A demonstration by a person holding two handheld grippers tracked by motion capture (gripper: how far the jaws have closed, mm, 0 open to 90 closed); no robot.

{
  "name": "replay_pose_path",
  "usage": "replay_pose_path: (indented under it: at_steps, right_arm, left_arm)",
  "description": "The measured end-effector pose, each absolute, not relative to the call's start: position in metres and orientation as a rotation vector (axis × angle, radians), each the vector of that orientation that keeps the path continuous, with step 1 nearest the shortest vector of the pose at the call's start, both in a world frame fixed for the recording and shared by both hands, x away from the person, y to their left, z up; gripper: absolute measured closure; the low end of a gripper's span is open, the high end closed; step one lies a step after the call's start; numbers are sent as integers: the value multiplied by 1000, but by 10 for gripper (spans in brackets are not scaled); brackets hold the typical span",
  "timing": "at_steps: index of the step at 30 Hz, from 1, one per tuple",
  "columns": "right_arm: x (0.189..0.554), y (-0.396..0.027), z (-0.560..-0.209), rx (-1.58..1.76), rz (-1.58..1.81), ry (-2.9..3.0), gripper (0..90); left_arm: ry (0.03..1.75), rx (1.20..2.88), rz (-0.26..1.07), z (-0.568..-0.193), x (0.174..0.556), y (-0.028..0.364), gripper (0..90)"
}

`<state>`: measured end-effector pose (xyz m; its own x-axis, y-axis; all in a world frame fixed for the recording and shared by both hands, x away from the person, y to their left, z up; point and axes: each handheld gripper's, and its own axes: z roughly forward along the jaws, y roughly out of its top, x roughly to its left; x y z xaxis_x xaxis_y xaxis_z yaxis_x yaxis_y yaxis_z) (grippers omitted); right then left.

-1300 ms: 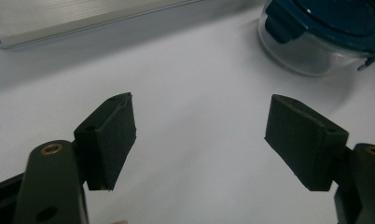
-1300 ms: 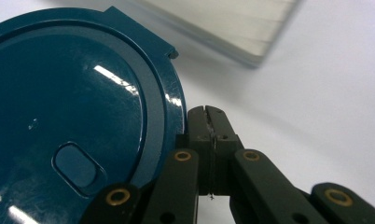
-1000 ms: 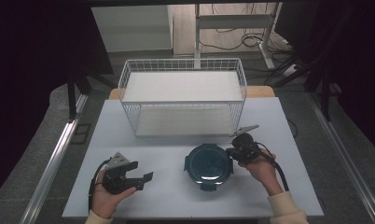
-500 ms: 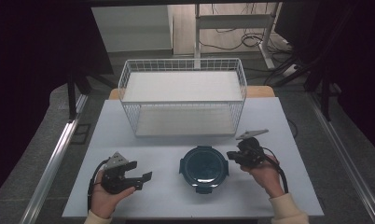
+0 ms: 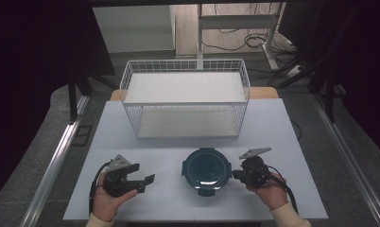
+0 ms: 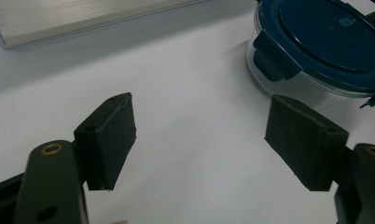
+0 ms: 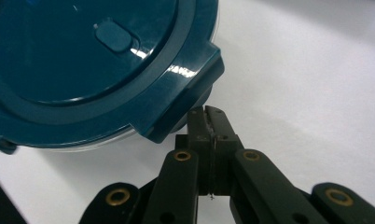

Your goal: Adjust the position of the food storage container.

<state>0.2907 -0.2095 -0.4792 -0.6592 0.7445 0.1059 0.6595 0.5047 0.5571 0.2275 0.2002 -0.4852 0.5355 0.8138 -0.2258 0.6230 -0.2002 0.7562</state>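
We see a white tabletop (image 5: 273, 123) standing on a grey floor (image 5: 46, 123), with dark curtains (image 5: 32, 56) closing in on both sides. Beyond it, a pale wall panel (image 5: 131, 28) and a metal desk frame (image 5: 235, 21) stand over loose cables (image 5: 254, 40).

Cream sleeve cuffs (image 5: 288, 213) are worn. Black grippers (image 5: 148, 179) with brass-ringed screws (image 7: 182, 155), grey three-cornered plates (image 5: 254, 152) and black cables (image 5: 285, 187) are seen.

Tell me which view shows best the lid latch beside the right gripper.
The right gripper view: the latch is large, just ahead of the shut jaws. The high view shows it tiny; the left gripper view shows other latches.
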Motion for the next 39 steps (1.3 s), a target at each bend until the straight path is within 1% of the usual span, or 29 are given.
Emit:
replay_pose_path:
  at_steps: [9,21,23,24,27,35,39]
  right_arm:
    - [291,-199,-479,1205,825,2585,900]
    - [292,-168,-483,1117,834,2608,900]
    - [294,-164,-484,1108,845,2611,900]
    - [295,-161,-485,1102,852,2615,900]
    - [295,-156,-487,1087,857,2620,900]
    - [294,-159,-487,1080,882,2622,900]
    - [288,-175,-481,1088,903,2571,900]
  left_arm:
    - [1175,1911,283,-484,227,200,237]
    - [1173,1912,284,-484,227,199,237]
    - [1172,1911,281,-484,227,199,237]
    - [1167,1895,252,-483,227,200,236]
    - [1174,1890,256,-483,227,201,237]
    - [1176,1889,262,-483,227,203,237]
    - [1179,1886,264,-483,227,204,237]
